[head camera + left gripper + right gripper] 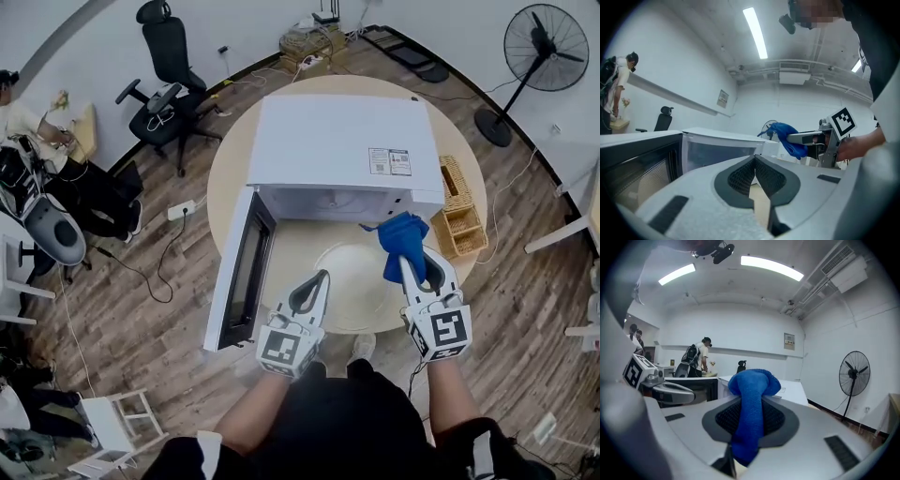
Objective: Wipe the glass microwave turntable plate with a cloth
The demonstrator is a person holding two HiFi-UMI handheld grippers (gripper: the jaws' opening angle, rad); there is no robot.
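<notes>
Both are closed: left hand-held gripper (pixel 322 277) empty, right hand-held gripper (pixel 406 264) clamping the blue cloth (pixel 402 237) — unheld, the round glass turntable plate (pixel 361 284) may slide toward 6 o'clock.

Clearances round the plate
Open door (pixel 242 272) walls the left, microwave (pixel 342 150) the far side, wicker baskets (pixel 459 220) the right. Above the turntable plate (pixel 352 286): right gripper (pixel 405 262) pinching the cloth (pixel 401 234) over its right rim; middle and near side open; cavity (pixel 328 202) probably clear.

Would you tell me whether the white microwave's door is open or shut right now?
Open. The white microwave has its dark-windowed door swung outward on the head view's left, leaving the cavity mouth exposed.
</notes>
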